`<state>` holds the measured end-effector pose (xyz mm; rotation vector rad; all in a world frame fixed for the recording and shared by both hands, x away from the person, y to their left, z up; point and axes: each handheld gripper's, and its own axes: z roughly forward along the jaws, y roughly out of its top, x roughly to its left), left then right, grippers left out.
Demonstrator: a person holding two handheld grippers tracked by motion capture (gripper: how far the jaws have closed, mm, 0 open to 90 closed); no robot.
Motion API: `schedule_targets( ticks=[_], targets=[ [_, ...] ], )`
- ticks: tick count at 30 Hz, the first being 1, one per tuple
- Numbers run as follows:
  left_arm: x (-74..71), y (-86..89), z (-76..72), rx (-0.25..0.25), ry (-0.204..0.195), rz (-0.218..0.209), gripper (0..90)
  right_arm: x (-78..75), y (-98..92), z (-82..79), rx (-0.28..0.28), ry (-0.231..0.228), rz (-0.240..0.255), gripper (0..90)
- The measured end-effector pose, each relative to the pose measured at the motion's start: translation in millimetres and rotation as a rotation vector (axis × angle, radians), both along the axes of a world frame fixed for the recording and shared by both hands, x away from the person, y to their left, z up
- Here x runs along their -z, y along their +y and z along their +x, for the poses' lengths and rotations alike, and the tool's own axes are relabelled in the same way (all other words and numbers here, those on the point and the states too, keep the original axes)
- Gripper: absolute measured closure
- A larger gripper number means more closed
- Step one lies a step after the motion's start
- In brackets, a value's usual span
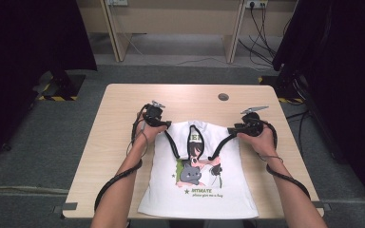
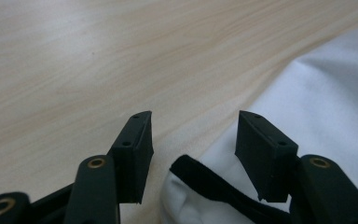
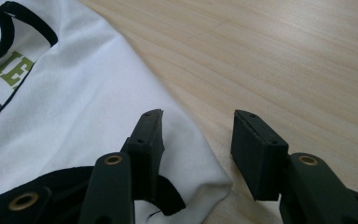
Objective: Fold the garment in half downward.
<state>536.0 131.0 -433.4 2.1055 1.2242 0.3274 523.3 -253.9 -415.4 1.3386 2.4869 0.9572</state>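
While both hand-held grippers sit at the shoulders of the one white T-shirt (image 1: 197,175), lying face up toward the near edge of the tabletop (image 1: 123,109), I judge the step to be gripping them; left hand-held gripper (image 2: 193,133) and right hand-held gripper (image 3: 196,133) are both released, each straddling a shoulder corner; next I must pinch both corners evenly; two grippers, one shirt.
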Motion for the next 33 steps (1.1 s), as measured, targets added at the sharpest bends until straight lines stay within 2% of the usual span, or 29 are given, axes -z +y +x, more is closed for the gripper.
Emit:
schedule_targets(
  ticks=[7,12,13,14,15,16,17,18,19,20,21,22,23,24,25,26,27,28,29,30,31,33],
  targets=[
    [2.9,1.5,-3.1,-0.001,0.011,0.000,45.9,2.2,-0.2,-1.7,-0.010,-0.008,-0.002,56.0],
    [3.1,3.3,-4.8,-0.005,0.016,-0.003,45.6,3.4,-0.4,-5.4,-0.025,-0.031,-0.007,56.5],
    [3.1,2.1,-5.6,-0.009,0.012,-0.009,45.6,3.4,-0.4,-5.4,-0.025,-0.031,-0.007,59.5],
    [3.1,2.1,-5.6,-0.009,0.012,-0.009,52.0,3.4,-0.4,-5.4,-0.025,-0.031,-0.007,59.5],
    [3.1,2.1,-5.6,-0.009,0.012,-0.009,52.0,4.1,0.0,-6.6,-0.030,-0.039,-0.003,59.5],
    [2.6,-0.7,-8.4,0.012,0.006,-0.016,52.0,4.1,0.0,-6.6,-0.030,-0.039,-0.003,65.8],
    [2.6,-0.7,-8.4,0.012,0.006,-0.016,64.6,4.1,0.0,-6.6,-0.030,-0.039,-0.003,65.8],
    [2.3,-2.6,-11.2,0.039,0.010,-0.030,64.6,4.5,0.6,-7.7,-0.043,-0.035,0.007,74.5],
    [2.3,-2.6,-11.2,0.039,0.010,-0.030,77.7,4.5,0.6,-7.7,-0.043,-0.035,0.007,74.5],
    [2.3,-2.6,-11.2,0.039,0.010,-0.030,77.7,4.3,0.8,-8.6,-0.048,-0.022,0.015,74.5],
    [1.4,-2.2,-12.4,0.041,0.033,-0.050,77.7,4.3,0.8,-8.6,-0.048,-0.022,0.015,81.5],
    [1.4,-2.2,-12.4,0.041,0.033,-0.050,81.0,4.3,0.8,-8.6,-0.048,-0.022,0.015,81.5],
    [1.4,-2.2,-12.4,0.041,0.033,-0.050,81.0,4.3,-0.5,-7.6,-0.046,0.003,0.038,81.5],
    [-2.5,-1.2,-13.0,0.045,0.037,-0.068,81.0,4.3,-0.5,-7.6,-0.046,0.003,0.038,84.6],
    [-2.5,-1.2,-13.0,0.045,0.037,-0.068,82.0,4.3,-0.5,-7.6,-0.046,0.003,0.038,84.6],
    [-2.5,-1.2,-13.0,0.045,0.037,-0.068,82.0,4.0,-3.8,-5.0,-0.031,0.041,0.076,85.9],
    [-11.0,3.5,-12.3,0.036,0.022,-0.123,82.0,4.0,-3.8,-5.0,-0.031,0.041,0.076,85.9],
    [-11.0,3.5,-12.3,0.036,0.022,-0.123,82.1,4.0,-3.8,-5.0,-0.031,0.041,0.076,85.9],
    [-17.1,5.1,-11.7,0.031,0.009,-0.147,82.1,1.7,-9.5,-1.1,-0.007,0.064,0.131,86.4],
    [-17.1,5.1,-11.7,0.031,0.009,-0.147,82.1,1.7,-9.5,-1.1,-0.007,0.064,0.131,86.4],
    [-18.6,5.9,-11.4,0.032,0.005,-0.151,82.1,-0.8,-13.4,1.2,0.010,0.070,0.174,86.5],
    [-24.1,7.7,-10.2,0.025,-0.007,-0.177,82.2,-3.0,-15.0,2.5,0.017,0.071,0.181,86.6]
  ],
)
